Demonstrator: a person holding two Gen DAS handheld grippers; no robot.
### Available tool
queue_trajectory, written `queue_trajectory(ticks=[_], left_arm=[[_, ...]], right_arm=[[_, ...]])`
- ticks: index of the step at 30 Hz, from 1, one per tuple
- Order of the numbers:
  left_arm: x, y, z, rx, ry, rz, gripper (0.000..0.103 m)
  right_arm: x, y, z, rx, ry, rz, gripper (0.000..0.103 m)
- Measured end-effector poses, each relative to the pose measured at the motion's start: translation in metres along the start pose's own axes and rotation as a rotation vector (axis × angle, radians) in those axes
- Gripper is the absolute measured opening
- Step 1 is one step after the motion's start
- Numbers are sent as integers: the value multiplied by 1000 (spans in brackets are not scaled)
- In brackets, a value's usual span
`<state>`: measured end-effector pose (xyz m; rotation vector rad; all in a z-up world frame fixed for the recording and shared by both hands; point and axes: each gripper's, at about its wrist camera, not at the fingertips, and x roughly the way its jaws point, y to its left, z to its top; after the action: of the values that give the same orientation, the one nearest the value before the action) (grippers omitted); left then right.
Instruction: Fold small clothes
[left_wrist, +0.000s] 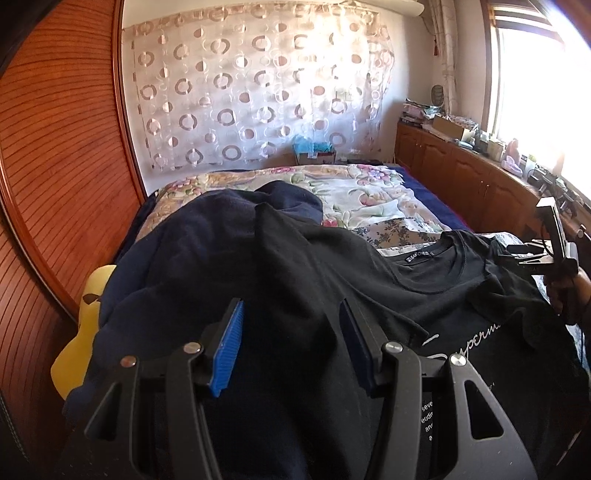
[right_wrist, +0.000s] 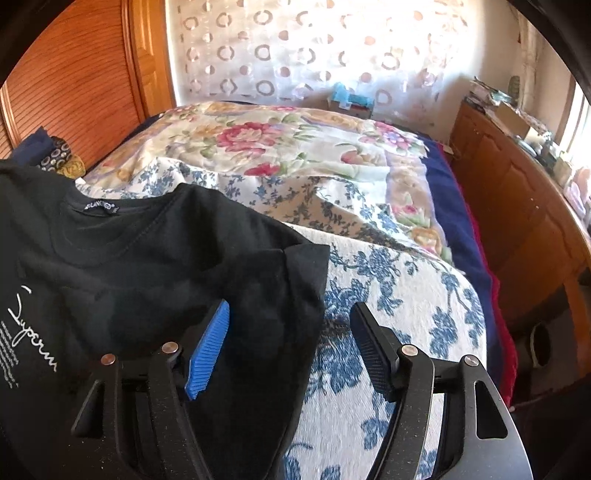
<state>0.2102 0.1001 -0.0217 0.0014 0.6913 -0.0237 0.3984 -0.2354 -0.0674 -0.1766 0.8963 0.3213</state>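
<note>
The bed (right_wrist: 369, 155) fills most of the room; its near edge is cut off below both views, and much of its left half is covered by clothes. Its floral cover is rumpled, with a blue-flowered sheet (right_wrist: 399, 295) lying over the near right part.

A navy garment (left_wrist: 177, 258) lies heaped at the left of the bed. Its shape cannot be read, since the black T-shirt (left_wrist: 369, 295) overlaps its right side.

The black T-shirt lies on the near left part of the bed, front up, collar toward the far side, with the neck label showing. The white script print on the chest is partly cut off and illegible in full. Its sleeve (right_wrist: 295, 280) spreads onto the blue-flowered sheet.

Left tongs (left_wrist: 291, 343): jaws partly apart, a raised fold of black fabric between them; whether the pads press it cannot be told.

Right tongs (right_wrist: 288, 347): jaws standing wide, nothing gripped. The blue pad (right_wrist: 207, 354) sits over the sleeve; the black pad is over the sheet.
</note>
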Motion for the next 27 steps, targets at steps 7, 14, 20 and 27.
queue_trajectory(ticks=[7,14,20,27], left_arm=[[9,5,8,21,28,18,52],[15,10,18,5,31,-50,43],[16,10,32,29,16,-77,8],[-8,-12,32,86,-58,-106,1]], right_arm=[[1,-1,-2,6,-3,6,70],[1,-1,-3,4,-4,3,71],[1,-1,-3,5,-4,4,71],[1,1,-3,-11,-8,59,51]])
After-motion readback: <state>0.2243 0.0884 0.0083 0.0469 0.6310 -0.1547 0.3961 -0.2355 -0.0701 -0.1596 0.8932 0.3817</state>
